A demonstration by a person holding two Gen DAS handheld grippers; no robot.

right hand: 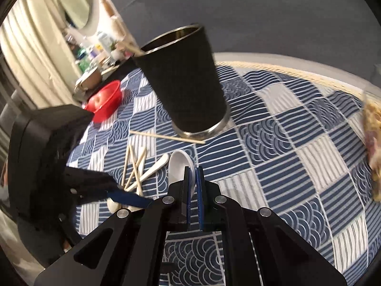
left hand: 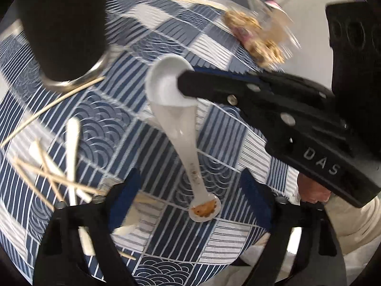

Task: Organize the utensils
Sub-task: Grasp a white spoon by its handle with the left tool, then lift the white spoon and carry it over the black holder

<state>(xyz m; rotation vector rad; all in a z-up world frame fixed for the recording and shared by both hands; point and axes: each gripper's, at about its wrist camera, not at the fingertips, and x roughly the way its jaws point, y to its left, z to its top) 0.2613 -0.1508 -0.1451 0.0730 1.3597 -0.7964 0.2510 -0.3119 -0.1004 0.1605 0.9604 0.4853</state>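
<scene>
A glossy white ceramic-looking spoon (left hand: 171, 109). Pale wooden sticks (left hand: 50, 178). A quilted blue and white cloth (right hand: 273, 143). A matt black cup (right hand: 183, 81) with a shiny metal rim and base. A glossy red plastic bowl (right hand: 107, 100).

Right gripper (right hand: 193, 174) jaws clamped, left gripper (left hand: 190, 200) agape.

Bare checked tablecloth (right hand: 273, 157) lies open to my right. The black cup (right hand: 183, 81) stands ahead, chopsticks (right hand: 134, 169) clutter my left, with a snack bag (right hand: 373, 143) far right.
</scene>
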